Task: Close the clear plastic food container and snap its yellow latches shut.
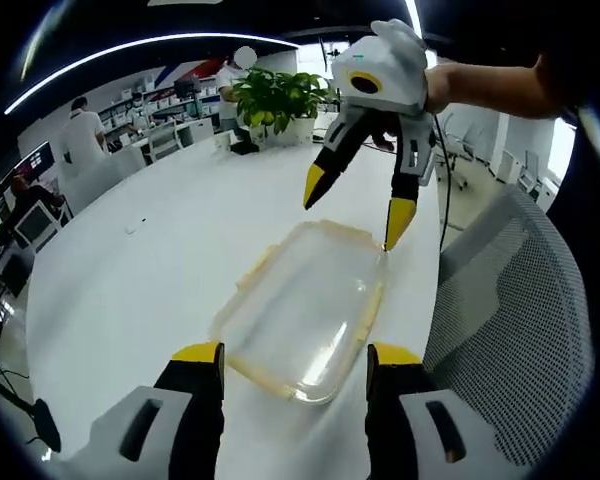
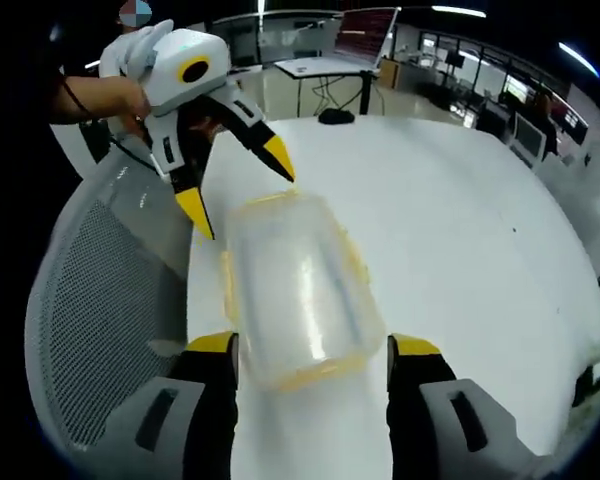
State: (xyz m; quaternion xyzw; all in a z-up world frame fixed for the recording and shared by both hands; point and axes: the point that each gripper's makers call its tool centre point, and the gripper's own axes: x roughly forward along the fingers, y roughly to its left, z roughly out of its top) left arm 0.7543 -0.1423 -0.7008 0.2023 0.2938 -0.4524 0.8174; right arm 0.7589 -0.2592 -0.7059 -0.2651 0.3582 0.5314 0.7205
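Note:
A clear plastic food container (image 1: 300,300) with pale yellow latches along its rim lies flat on the white table (image 1: 130,280), its lid on top. My left gripper (image 1: 295,355) is open, its yellow-tipped jaws straddling the container's near end. My right gripper (image 1: 357,208) hangs open over the far end, one fingertip (image 1: 397,222) close to the far right corner. In the right gripper view the container (image 2: 295,290) runs away from my right gripper (image 2: 313,345), whose open jaws flank its near end. The left gripper (image 2: 238,188) is spread open above the far end. Whether the latches are snapped I cannot tell.
A grey mesh office chair (image 1: 510,300) (image 2: 110,300) stands close against the table edge beside the container. A potted plant (image 1: 280,100) sits at the table's far end. The table (image 2: 460,220) stretches wide on the other side. People and desks stand in the background.

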